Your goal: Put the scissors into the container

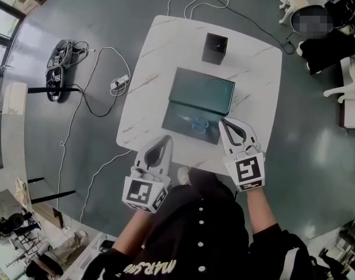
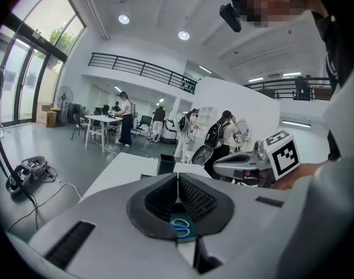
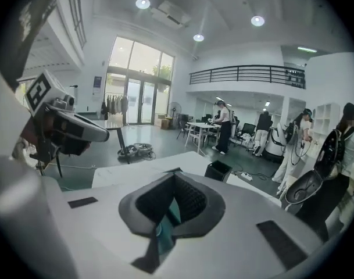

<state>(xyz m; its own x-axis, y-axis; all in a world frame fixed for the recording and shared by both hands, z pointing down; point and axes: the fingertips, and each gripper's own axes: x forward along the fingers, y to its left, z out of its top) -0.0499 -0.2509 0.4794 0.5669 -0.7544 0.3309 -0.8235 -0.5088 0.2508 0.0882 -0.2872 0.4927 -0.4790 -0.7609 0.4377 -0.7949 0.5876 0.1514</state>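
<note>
The blue-handled metal scissors lay flat on a glossy dark panel, which sat at the near side of a dark teal flat box in the middle of the white marble-patterned table. The tall black square container stood upright beyond the box, at the far part of the table and well apart from the scissors. It was open at the top, and nothing could be seen inside it.

The right gripper hung just right of the scissors with its jaws pressed together on nothing. The left gripper sat near the table's near edge, left of the panel, its jaws likewise together and empty.

By these views the task looked barely begun. The scissors had not been grasped, and picking them up, carrying them to the far container and dropping them in all remained.
</note>
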